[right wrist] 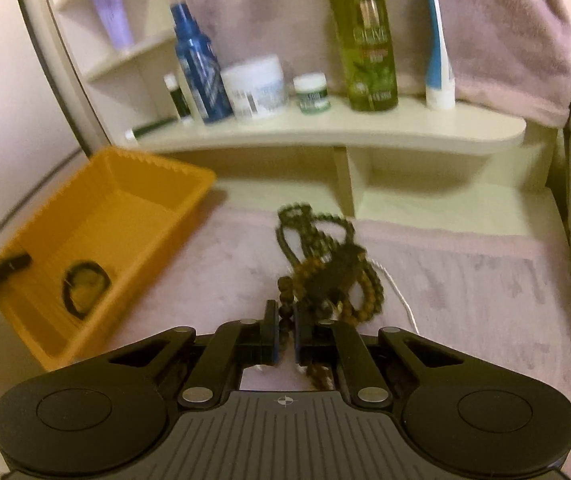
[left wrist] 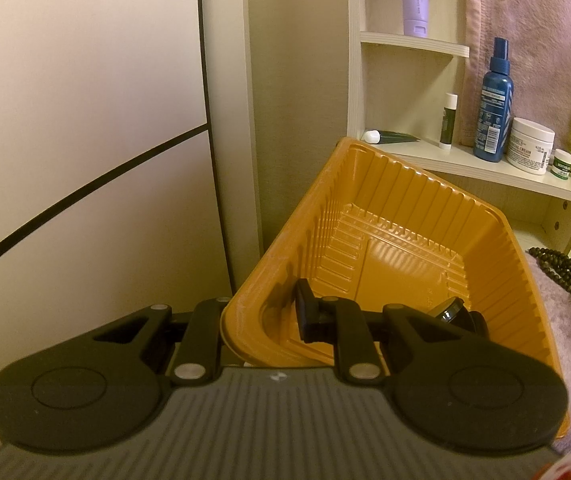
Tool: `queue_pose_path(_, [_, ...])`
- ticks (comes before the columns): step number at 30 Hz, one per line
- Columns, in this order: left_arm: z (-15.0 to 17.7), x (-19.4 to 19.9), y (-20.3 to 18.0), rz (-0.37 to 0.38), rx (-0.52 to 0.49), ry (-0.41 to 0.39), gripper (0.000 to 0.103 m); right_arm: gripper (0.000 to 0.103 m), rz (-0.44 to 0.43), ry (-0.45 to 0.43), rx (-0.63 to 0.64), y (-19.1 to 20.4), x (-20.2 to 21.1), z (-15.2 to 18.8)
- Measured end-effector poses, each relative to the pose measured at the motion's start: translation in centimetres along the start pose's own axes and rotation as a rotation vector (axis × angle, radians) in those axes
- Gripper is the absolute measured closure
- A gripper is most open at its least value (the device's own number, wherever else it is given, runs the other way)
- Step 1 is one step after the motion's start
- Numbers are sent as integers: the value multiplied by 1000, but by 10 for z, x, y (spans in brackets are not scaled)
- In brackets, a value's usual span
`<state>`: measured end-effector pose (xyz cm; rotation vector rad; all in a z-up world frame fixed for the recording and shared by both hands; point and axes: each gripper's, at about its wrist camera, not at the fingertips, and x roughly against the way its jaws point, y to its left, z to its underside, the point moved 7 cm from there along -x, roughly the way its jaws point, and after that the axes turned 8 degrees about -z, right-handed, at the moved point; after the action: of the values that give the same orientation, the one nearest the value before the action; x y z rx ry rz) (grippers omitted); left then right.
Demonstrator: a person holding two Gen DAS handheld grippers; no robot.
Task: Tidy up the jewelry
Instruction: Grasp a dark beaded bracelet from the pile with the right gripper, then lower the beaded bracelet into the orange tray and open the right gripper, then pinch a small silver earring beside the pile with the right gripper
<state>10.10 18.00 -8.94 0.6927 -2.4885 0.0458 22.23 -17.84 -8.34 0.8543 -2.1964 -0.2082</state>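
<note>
The jewelry to be organized is found in two places: a dark bangle (right wrist: pixel 85 286) already lies on the floor of the orange tray (right wrist: pixel 133 184), and a tangle of bead strands (right wrist: pixel 327 268) rests on the pink towel (right wrist: pixel 465 280) just to the right of that tray. At the left, the tray is gripped by the left gripper (left wrist: pixel 263 322), whose fingers are closed on the tray's near wall, one pad inside and one outside; the tray is judged to be steadied in this way so that it stays put and presents its open top while pieces are dropped in. No other contents are seen in the tray. In the centre, the right gripper (right wrist: pixel 285 338) is set low over the near end of the bead strands, and its jaws are drawn nearly together with a strand of beads caught between the pads; the grip is judged to be taken for a transfer into the tray. A white cord (right wrist: pixel 399 294) trails from the tangle across the towel. Behind, the shelf (right wrist: pixel 325 130) carries a blue spray bottle (right wrist: pixel 201 72), a white jar (right wrist: pixel 257 86) and a green bottle (right wrist: pixel 365 40), which play no part in the task.
</note>
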Motion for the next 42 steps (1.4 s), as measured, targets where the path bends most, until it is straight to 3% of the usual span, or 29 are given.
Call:
queue_pose_path(5, [1,0,0,0,0,1,85,96,-81,-46,-15,23,5,-21])
queue_pose_path(11, [1,1,-1,0,0,0,85,96,-275,-59,-8,75,-5,-39])
queue_pose_path(18, [0,3,-1,0,0,-2,86,96,-436,24,29,138,-42,-28])
queue_pose_path(24, [0,4,0,1,1,-3,86,92,-465,115,61,173,-75,-4])
queue_pose_path(27, [0,5,0,2,2,-3,86,67,-453,100,60,175,-76,-1])
queue_pose_path(28, [0,5,0,2,2,-3,86,65,-451,89,53,174,-75,-3])
queue_pose_path(32, [0,6,0,2,4,-4,86,65,-376,7,22,151,-50,-13])
queue_pose_path(37, [0,6,0,4,6,-4,86,65,-203,-117,-79,81,-4,-30])
queue_pose_path(42, [0,7,0,3,6,-4,86,65,-21,-182,-162,14,40,-29])
